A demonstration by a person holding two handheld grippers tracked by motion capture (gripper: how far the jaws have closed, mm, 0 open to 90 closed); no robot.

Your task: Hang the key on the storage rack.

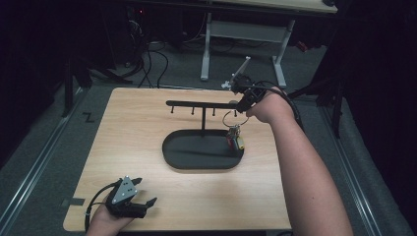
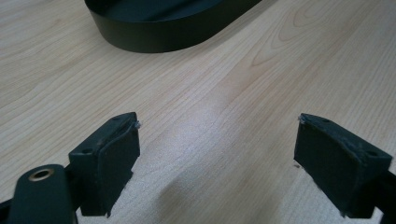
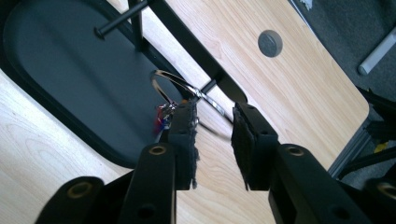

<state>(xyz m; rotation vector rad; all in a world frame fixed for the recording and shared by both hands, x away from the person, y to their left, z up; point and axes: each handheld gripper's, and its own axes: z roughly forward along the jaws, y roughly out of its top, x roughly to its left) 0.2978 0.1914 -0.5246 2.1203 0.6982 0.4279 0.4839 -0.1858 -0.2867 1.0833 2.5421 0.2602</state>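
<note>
Key ring (image 3: 187,88) with keys (image 1: 235,138): hanging on end peg of black rack (image 1: 201,104), above oval tray (image 1: 169,147). Right tool (image 3: 214,122): slightly parted astride ring, pads clear. Left tool (image 2: 217,158): wide open, empty, over desk (image 2: 261,74).

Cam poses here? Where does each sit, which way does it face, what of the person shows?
High view: above the person's side, looking forward and down on the table; both forearms, left gripper and right gripper.
Left gripper view: on the left gripper, facing the tabletop between open jaws.
Right gripper view: on the right gripper, facing the key ring hanging on the rack.
Shared: the black tray shows in all three.
</note>
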